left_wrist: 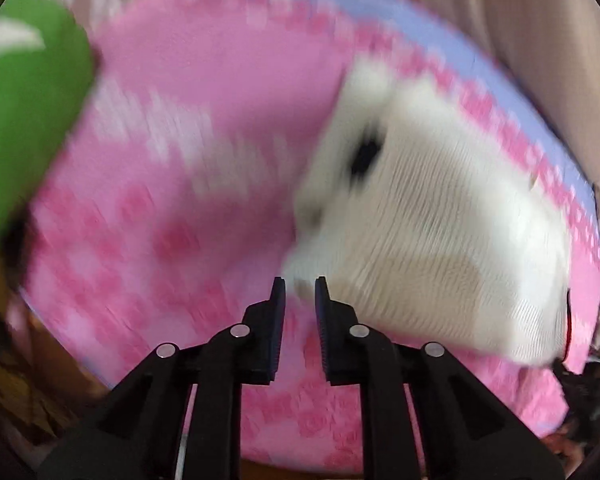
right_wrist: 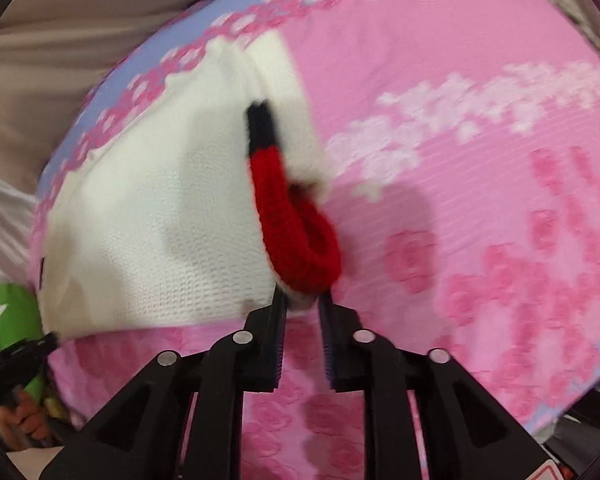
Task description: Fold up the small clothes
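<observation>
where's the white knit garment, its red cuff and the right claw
white knit garment [right_wrist: 148, 216]: right wrist view, on its flat knit body
red cuff [right_wrist: 300, 240]: right wrist view, on the red ribbed band
right claw [right_wrist: 302, 304]: right wrist view, between its fingertips

My left tongs [left_wrist: 300, 282] pinching a corner of the blurred white knit garment [left_wrist: 432, 232], pink floral cloth [left_wrist: 188, 160] beneath, green object [left_wrist: 24, 120] far left

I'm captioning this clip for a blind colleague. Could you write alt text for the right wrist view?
The right gripper pinches the edge of a small white knit garment with a red and black trim loop, lying on a pink floral blanket. At far left, the left gripper meets the garment's opposite edge, beside something green.
</observation>
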